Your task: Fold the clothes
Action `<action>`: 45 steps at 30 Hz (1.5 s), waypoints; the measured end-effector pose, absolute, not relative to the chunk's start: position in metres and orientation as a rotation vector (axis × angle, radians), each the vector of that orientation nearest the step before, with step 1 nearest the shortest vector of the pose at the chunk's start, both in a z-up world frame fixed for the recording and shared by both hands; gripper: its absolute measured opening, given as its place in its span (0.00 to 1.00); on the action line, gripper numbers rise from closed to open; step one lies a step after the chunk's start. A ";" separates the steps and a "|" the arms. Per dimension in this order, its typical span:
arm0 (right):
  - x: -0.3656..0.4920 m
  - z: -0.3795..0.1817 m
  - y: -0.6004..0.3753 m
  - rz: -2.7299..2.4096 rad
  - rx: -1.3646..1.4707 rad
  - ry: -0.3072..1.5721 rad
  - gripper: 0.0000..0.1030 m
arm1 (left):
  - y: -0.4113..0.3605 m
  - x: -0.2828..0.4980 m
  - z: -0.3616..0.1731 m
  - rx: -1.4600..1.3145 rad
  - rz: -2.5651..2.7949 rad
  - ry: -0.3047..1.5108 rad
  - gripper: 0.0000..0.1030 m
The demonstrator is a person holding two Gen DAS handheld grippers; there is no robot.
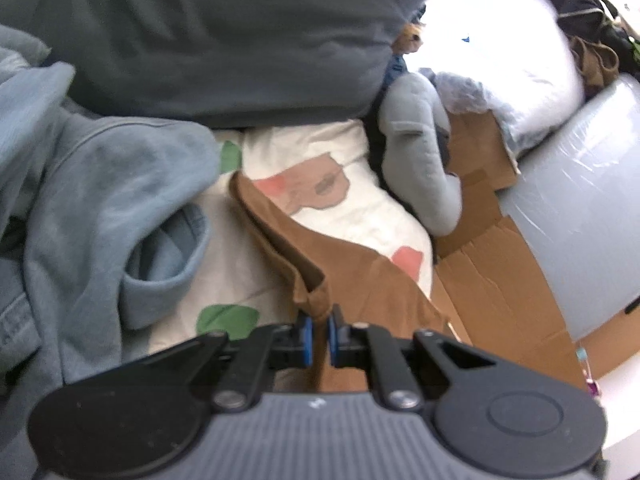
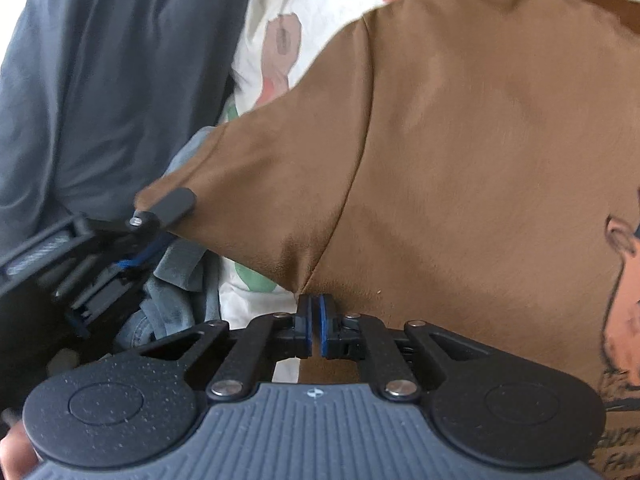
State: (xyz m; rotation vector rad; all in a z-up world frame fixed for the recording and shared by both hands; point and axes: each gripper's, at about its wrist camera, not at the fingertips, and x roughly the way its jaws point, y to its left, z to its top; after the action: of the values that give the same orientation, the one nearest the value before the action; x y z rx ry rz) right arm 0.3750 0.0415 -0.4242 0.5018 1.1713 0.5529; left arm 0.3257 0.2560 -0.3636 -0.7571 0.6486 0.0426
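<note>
A brown T-shirt (image 1: 360,280) lies on a white patterned sheet (image 1: 340,208). In the left wrist view my left gripper (image 1: 320,320) is shut on the hem of a brown sleeve, and the cloth rises between the blue pads. In the right wrist view the T-shirt (image 2: 480,140) fills most of the frame, with a dark printed graphic (image 2: 624,280) at its right edge. My right gripper (image 2: 314,304) is shut on a pinch of the cloth where a seam runs down. At the left, one of the left gripper's fingers (image 2: 176,202) holds the sleeve tip.
A light blue sweatshirt (image 1: 100,200) is heaped on the left and a dark grey duvet (image 1: 220,40) lies behind. To the right are a grey plush toy (image 1: 420,160), flattened cardboard (image 1: 500,280), a white pillow (image 1: 520,60) and a plastic-wrapped bundle (image 1: 592,200).
</note>
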 end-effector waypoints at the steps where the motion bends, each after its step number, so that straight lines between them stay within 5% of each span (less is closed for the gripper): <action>1: 0.375 -0.427 0.042 0.549 0.505 1.176 0.02 | 0.254 0.326 -0.362 -0.752 0.029 0.653 0.07; 23: 0.374 -0.448 0.053 0.582 0.426 1.174 0.06 | 0.209 0.314 -0.374 -0.732 -0.200 0.735 0.08; 26: 0.376 -0.445 0.053 0.637 0.367 1.171 0.06 | 0.207 0.311 -0.376 -0.734 -0.203 0.755 0.19; 29: 0.376 -0.437 0.048 0.669 0.318 1.178 0.17 | 0.206 0.302 -0.375 -0.742 -0.185 0.733 0.42; 31: 0.375 -0.430 0.043 0.678 0.282 1.165 0.41 | 0.207 0.294 -0.374 -0.735 -0.159 0.717 0.45; 33: 0.377 -0.421 0.034 0.666 0.250 1.144 0.48 | 0.209 0.287 -0.372 -0.722 -0.116 0.704 0.46; 45: 0.370 -0.382 0.034 0.705 0.030 1.011 0.49 | 0.224 0.252 -0.381 -0.718 0.138 0.682 0.41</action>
State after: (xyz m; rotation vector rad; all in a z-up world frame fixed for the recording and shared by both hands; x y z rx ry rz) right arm 0.3696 0.0339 -0.3819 0.0297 1.0115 0.7045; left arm 0.2523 0.2242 -0.3807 -0.7179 0.6824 0.1380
